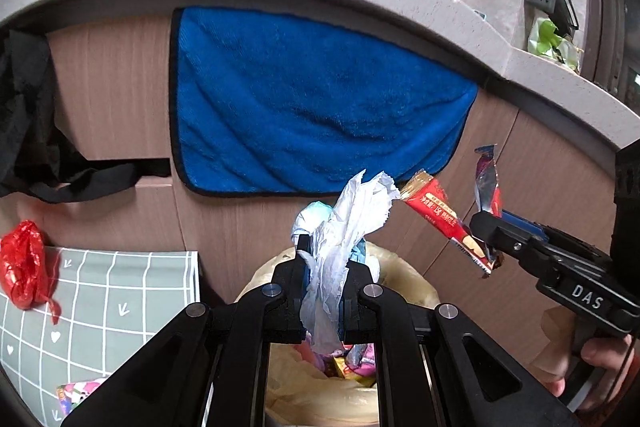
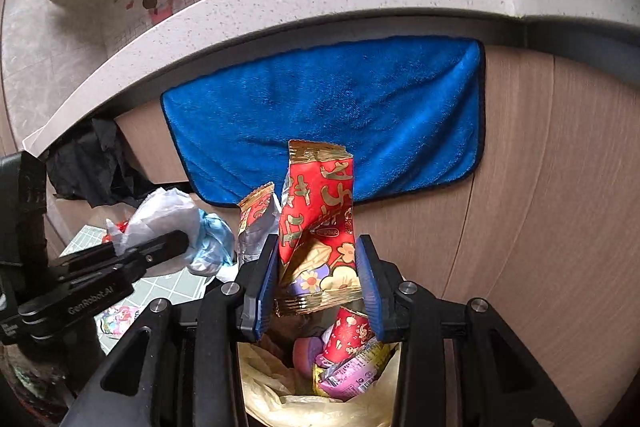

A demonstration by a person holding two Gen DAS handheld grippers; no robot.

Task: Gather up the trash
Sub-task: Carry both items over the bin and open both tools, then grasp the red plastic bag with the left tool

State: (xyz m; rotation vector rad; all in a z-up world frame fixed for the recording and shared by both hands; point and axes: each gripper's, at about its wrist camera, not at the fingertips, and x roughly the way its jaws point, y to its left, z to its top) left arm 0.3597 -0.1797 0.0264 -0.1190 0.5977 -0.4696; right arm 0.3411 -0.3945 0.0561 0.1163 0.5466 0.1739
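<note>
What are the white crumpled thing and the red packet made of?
The white wad in the left gripper looks like thin matte tissue or paper: soft creases, ragged edges. The red wrapper in the right gripper seems glossy foil-lined plastic: silvery inside, shiny crimped gold ends.

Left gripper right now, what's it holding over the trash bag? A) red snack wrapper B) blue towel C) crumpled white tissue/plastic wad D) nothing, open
C: the left gripper is shut on the crumpled white wad above the trash bag; the red snack wrapper sits in the right gripper.
</note>
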